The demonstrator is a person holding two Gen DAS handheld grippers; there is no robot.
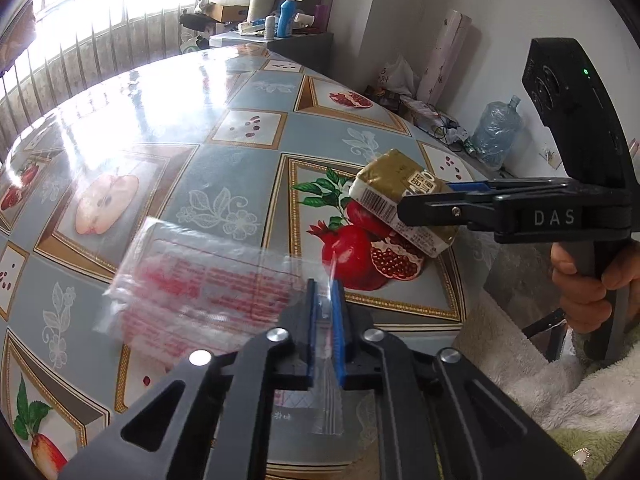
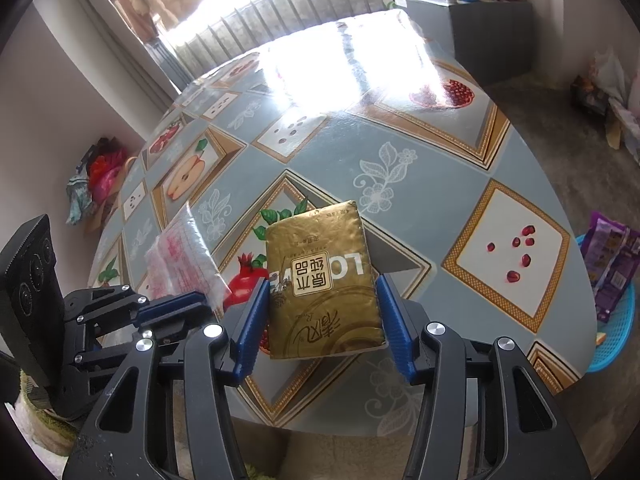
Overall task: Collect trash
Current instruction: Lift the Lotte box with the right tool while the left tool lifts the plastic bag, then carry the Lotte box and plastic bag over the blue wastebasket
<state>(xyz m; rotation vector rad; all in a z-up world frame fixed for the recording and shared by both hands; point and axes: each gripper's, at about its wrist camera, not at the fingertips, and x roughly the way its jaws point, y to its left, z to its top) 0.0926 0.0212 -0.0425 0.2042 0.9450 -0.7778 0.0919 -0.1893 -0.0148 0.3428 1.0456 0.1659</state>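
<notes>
Gripping: left tongs (image 1: 325,300) on clear wrapper (image 1: 192,280), right tongs (image 2: 320,312) on gold packet (image 2: 320,280).

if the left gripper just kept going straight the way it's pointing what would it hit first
Probably the tablecloth on the table. The left gripper is shut on a clear plastic bag, which juts out ahead of it, so the bag would brush the cloth first. Depth is hard to judge here.

The tissue pack (image 2: 322,282) sits between the fingers of the right tool (image 2: 323,322), above the worktop (image 2: 400,140). The plastic bag (image 2: 182,264) is to its left, a basket (image 2: 616,332) to its right.
</notes>
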